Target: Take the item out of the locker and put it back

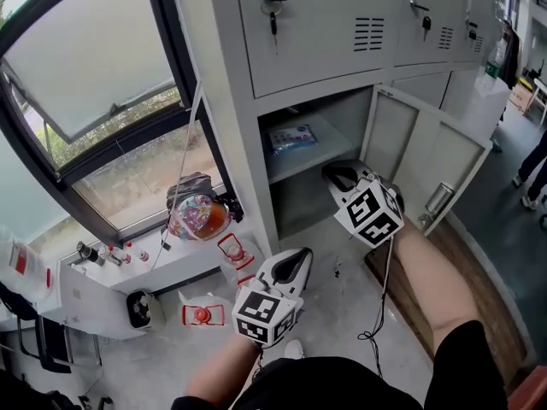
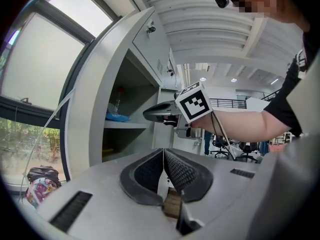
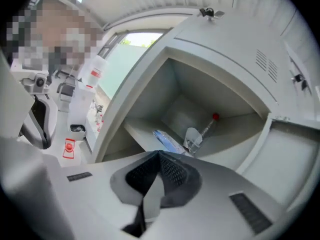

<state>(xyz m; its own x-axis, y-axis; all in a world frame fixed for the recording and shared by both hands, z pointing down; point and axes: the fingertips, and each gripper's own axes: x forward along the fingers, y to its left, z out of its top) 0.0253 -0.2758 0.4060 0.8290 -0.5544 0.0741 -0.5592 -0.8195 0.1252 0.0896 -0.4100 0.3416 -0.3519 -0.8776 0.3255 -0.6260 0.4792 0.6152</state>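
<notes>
Standing upright on the shelf (image 3: 141, 130), bottle (image 3: 199, 134), red cap upward

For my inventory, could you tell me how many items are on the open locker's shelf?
2: a blue packet lying flat on the shelf, and a clear red-capped bottle beside it, further in. Others may be hidden from view.

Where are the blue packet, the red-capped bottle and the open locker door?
blue packet (image 1: 293, 137): head view, middle of the packet.
red-capped bottle (image 3: 193, 138): right gripper view, its clear body.
open locker door (image 1: 451, 165): head view, its inner face.
</notes>
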